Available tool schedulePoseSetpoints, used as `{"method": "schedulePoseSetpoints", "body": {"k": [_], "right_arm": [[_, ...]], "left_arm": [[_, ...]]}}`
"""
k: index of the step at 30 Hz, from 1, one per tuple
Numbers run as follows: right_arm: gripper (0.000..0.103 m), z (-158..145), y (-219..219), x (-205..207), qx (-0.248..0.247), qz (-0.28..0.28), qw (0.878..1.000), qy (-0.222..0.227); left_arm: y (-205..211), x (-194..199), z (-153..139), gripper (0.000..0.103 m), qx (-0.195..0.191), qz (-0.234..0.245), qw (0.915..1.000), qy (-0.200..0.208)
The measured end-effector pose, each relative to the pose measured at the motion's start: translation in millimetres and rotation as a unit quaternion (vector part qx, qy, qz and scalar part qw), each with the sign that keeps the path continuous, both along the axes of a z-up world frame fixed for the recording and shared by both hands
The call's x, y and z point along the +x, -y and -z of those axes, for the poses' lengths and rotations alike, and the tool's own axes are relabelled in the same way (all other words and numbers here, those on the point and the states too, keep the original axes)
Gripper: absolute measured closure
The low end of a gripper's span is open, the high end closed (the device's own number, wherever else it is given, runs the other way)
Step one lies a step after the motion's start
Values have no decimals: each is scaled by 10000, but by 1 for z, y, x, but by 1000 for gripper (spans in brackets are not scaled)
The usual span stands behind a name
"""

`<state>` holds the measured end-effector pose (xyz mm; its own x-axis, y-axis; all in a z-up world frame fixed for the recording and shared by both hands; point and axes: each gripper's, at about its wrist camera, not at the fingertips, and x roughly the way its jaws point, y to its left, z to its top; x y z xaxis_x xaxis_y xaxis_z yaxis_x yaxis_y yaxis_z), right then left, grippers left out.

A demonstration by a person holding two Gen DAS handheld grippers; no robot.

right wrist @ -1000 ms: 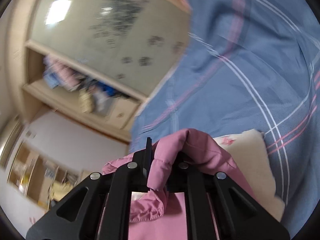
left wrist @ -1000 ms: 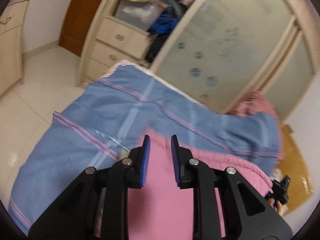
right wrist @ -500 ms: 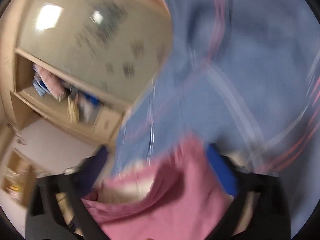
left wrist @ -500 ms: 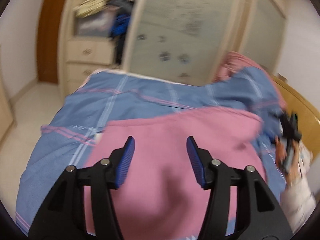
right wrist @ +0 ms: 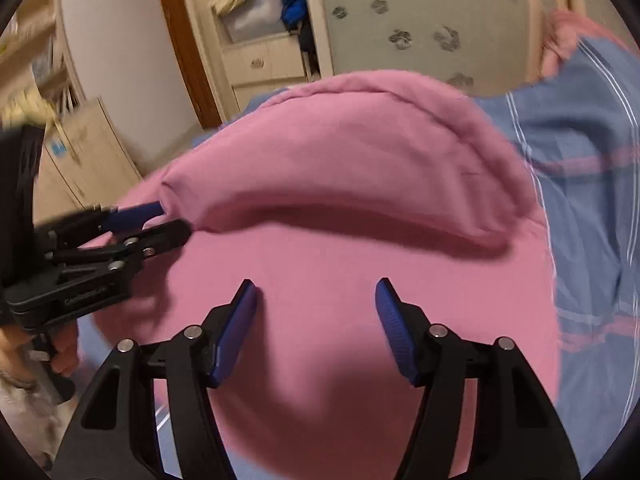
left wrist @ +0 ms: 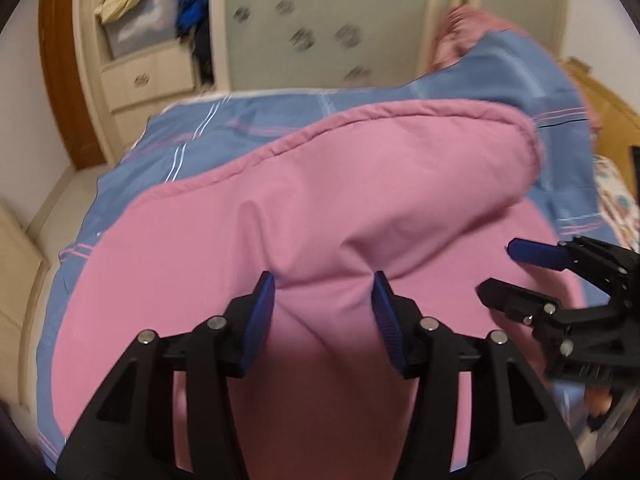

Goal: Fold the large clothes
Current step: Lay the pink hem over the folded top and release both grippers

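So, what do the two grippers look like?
Both look alike. The left gripper and the right gripper have black plastic frames with triangular cut-outs, silver screw heads at the joints, and ribbed blue pads on the fingers. No cables show. The left gripper's body bears small lettering, too blurred to read.

Both views are being lit by soft, warm indoor light. Straight lines are being bowed by fisheye distortion and the corners are being cut off in black. The wardrobe (left wrist: pixel 320 20) is being smeared by motion blur. Dark shadow is being cast on the pink garment (right wrist: pixel 360 280) beneath the right gripper (right wrist: pixel 316 308).
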<state>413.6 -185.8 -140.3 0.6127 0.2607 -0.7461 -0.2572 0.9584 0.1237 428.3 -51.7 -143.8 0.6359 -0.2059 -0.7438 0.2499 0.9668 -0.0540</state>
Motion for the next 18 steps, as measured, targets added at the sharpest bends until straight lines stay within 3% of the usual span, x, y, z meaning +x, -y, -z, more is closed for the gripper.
{"method": "schedulePoseSetpoints", "body": {"k": [3,5,6,9,11,14,17,18], "right_arm": [[40,9,-2,43,-376,483,9980,142],[40,23,12,76,-886,950,9914,153],[40,33,28,91,-920,1239,9880,-48],[30,49,86,107,-1001,2228,9694,-249],[29,67,133,100,-1394,2958,9438,-477],[25,92,181,78,-334,3053,9465,-988],[28,77,179,54,-574,3008,9493,-714],[29,67,175,47,-584,2984,9512,-524]], "left_arm": [[-5,28,15,33,268,-245,9993,51],[-18,48,29,33,164,-483,9985,-189],[-25,56,36,33,134,-631,9975,-283],[-39,67,50,33,61,-753,9965,-359],[-37,65,55,32,186,-724,9970,-223],[-38,67,62,32,57,-766,9966,-283],[-38,63,57,33,19,-882,9955,-342],[-40,56,49,38,-116,-881,9957,-244]]}}
